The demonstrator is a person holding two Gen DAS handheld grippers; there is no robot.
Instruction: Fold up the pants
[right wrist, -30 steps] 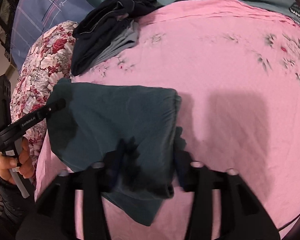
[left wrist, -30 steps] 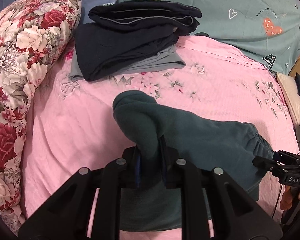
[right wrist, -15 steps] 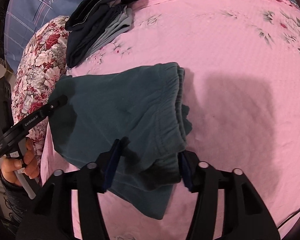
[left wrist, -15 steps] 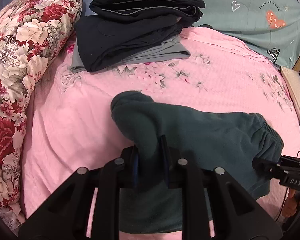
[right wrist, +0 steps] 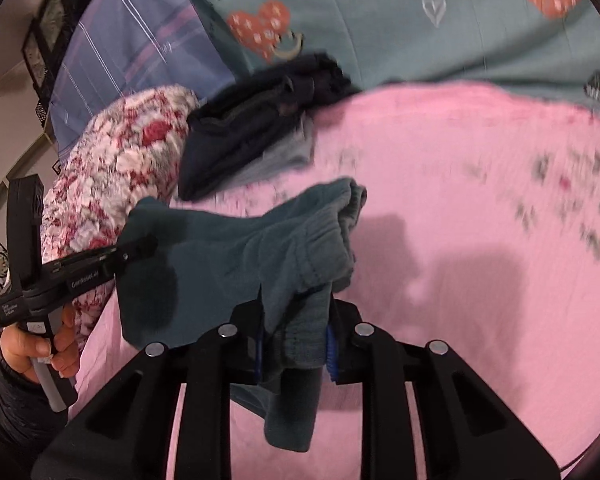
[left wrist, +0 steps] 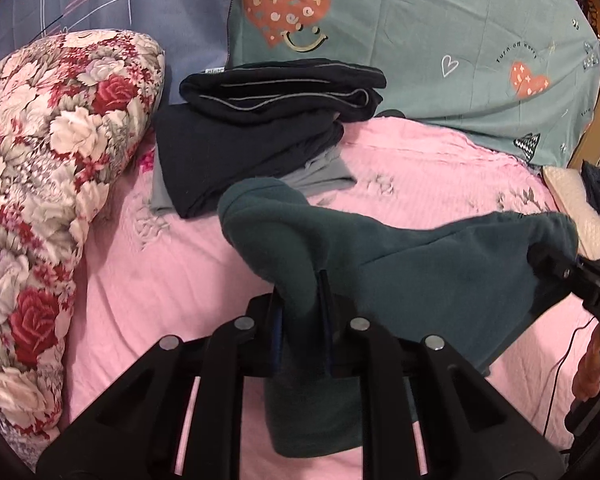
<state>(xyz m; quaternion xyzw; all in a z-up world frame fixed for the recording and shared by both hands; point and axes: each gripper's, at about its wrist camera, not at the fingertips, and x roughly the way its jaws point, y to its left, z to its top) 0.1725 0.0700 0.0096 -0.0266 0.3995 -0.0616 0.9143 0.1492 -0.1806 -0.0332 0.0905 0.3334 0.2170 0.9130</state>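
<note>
The folded dark teal fleece pants (left wrist: 412, 264) hang in the air above the pink bedsheet (left wrist: 160, 264), stretched between both grippers. My left gripper (left wrist: 302, 304) is shut on a bunched fold at one end. My right gripper (right wrist: 296, 320) has the elastic waistband end (right wrist: 324, 240) between its jaws, which are closing on it. In the left wrist view the right gripper (left wrist: 556, 264) shows at the right edge with cloth draped over its tip. The right wrist view shows the left gripper (right wrist: 128, 252) at the pants' left end, with a hand (right wrist: 32, 348) on its handle.
A stack of folded dark and grey garments (left wrist: 256, 128) lies at the head of the bed. A floral pillow (left wrist: 44, 184) runs along the left side. A teal heart-print pillow (left wrist: 440, 48) and a blue striped one (left wrist: 120, 4) stand behind. A cream cloth (left wrist: 576, 200) lies at far right.
Both grippers have lifted the pants off the sheet. The right gripper's jaws closed from wide apart onto the waistband end. Both views tilted up toward the pillows.
</note>
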